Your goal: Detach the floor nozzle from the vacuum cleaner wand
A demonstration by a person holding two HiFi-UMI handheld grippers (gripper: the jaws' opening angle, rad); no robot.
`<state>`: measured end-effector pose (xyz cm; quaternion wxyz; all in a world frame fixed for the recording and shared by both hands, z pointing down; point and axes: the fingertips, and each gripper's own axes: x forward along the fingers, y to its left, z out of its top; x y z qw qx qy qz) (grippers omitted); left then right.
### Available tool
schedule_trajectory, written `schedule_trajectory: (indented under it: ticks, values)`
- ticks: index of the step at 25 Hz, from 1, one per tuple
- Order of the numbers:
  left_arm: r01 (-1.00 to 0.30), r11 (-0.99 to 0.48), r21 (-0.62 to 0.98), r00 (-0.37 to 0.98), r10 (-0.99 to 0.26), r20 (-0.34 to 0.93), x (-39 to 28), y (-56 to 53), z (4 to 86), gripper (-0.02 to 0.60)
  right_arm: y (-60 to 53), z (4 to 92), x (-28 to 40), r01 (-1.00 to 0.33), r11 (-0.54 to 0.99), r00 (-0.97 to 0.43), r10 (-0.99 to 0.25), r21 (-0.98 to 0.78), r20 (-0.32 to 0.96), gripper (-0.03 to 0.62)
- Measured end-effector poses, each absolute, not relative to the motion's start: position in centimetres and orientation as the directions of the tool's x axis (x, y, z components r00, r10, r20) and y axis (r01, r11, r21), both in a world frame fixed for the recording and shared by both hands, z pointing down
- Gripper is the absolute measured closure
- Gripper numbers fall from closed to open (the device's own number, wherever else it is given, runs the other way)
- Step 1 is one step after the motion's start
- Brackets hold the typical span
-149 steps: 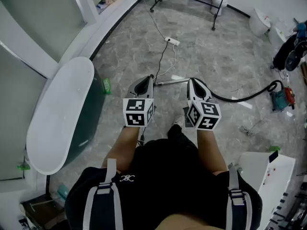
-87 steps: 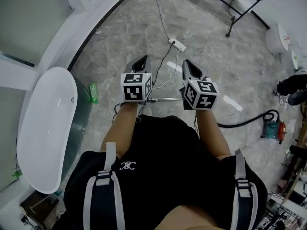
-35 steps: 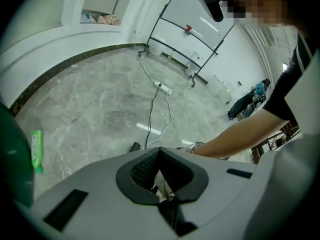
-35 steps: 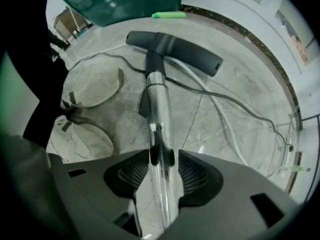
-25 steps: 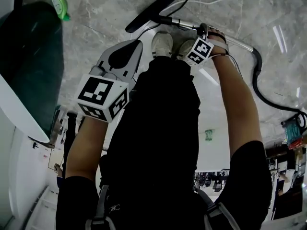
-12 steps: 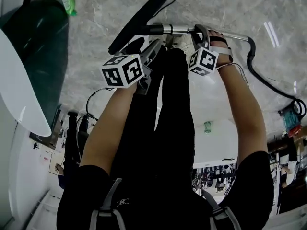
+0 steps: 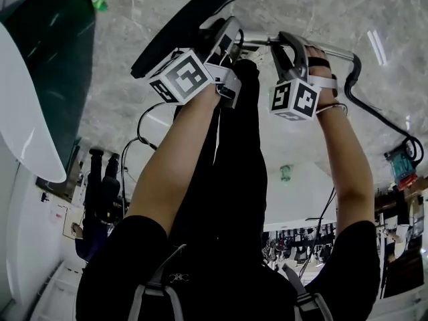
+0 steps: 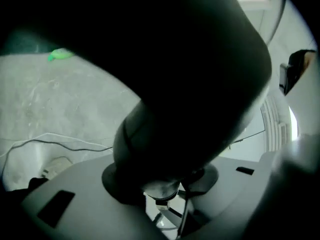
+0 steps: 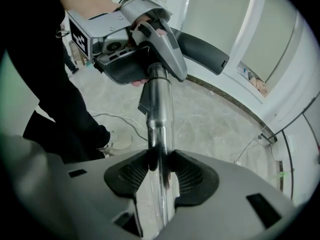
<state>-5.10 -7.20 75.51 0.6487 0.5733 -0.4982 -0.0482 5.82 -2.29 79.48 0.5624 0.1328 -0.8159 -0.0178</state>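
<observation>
Across the grey marble floor (image 7: 124, 112), beside the white bathtub (image 7: 27, 136), the vacuum cleaner's front end is seen lifted clear of the ground, and the black hose (image 7: 371, 109) is left trailing away to the right. The lift is judged to serve the separation: with both parts in the air, neither is pinned by its own weight and each can be braced against the other.

The black floor nozzle (image 7: 180, 25) is held at the top of the head view, slanting up to the right, and its neck is joined to the chrome wand (image 7: 257, 41), so the detaching is not yet done.

The left gripper (image 7: 231, 32) is set on the nozzle's neck, just beside the joint. Its jaws have just been closing, and in the left gripper view the dark neck is seen filling the gap between them and lying against the pads, so the neck is taken as grasped at a fairly wide opening.

The right gripper (image 9: 160, 170) is clamped on the wand a little further back, the tube being pinched between the ribbed pads (image 9: 192, 176) at a moderate opening. An opposed pull or twist is judged to be what comes next.
</observation>
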Motion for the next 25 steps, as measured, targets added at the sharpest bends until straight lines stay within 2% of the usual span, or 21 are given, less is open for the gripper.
schedule_trajectory:
  ticks: [3,5,8,12,15,17,19,22,25]
  values:
    - [-0.506,0.315,0.803,0.513,-0.639,0.574,-5.2,-8.1,74.8,0.416,-2.8,79.3,5.6,-0.223,0.963,-0.340,-0.222,0.150,0.914,0.424]
    - [-0.509,0.315,0.801,0.548,-0.600,0.583,-4.7,-7.5,74.9,0.416,-2.4,80.0,5.5,-0.199,0.977,-0.368,-0.152,0.082,0.917,0.424]
    - [-0.522,0.333,0.785,0.537,-0.587,0.606,-5.5,-6.7,74.8,0.416,-1.6,80.7,4.3,-0.093,0.995,-0.400,-0.054,0.018,0.915,0.424]
    - [-0.518,0.250,0.818,0.577,-0.603,0.550,-4.0,-6.9,72.4,0.416,-1.1,81.8,2.1,0.033,0.999,-0.394,0.002,0.011,0.919,0.424]
    - [-0.521,0.262,0.812,0.582,-0.588,0.563,-3.4,-6.9,72.4,0.416,-1.0,82.0,1.6,-0.008,1.000,-0.431,0.010,-0.015,0.902,0.425]
    - [-0.529,0.253,0.810,0.581,-0.588,0.563,-3.6,-7.2,72.1,0.416,-1.5,81.6,1.2,-0.061,0.998,-0.456,-0.009,-0.021,0.890,0.513]
    - [-0.555,0.199,0.807,0.585,-0.596,0.550,-3.7,-7.4,71.4,0.416,-1.5,80.9,0.9,-0.064,0.996,-0.472,0.024,-0.061,0.881,0.540]
    - [-0.598,0.048,0.800,0.611,-0.619,0.494,-3.8,-8.2,69.8,0.417,0.5,79.5,0.5,0.005,0.958,-0.494,0.252,-0.287,0.832,0.540]
    - [-0.571,-0.040,0.820,0.635,-0.655,0.410,-4.3,-9.5,67.9,0.429,3.1,76.7,0.1,0.147,0.774,-0.480,0.601,-0.616,0.639,0.541]
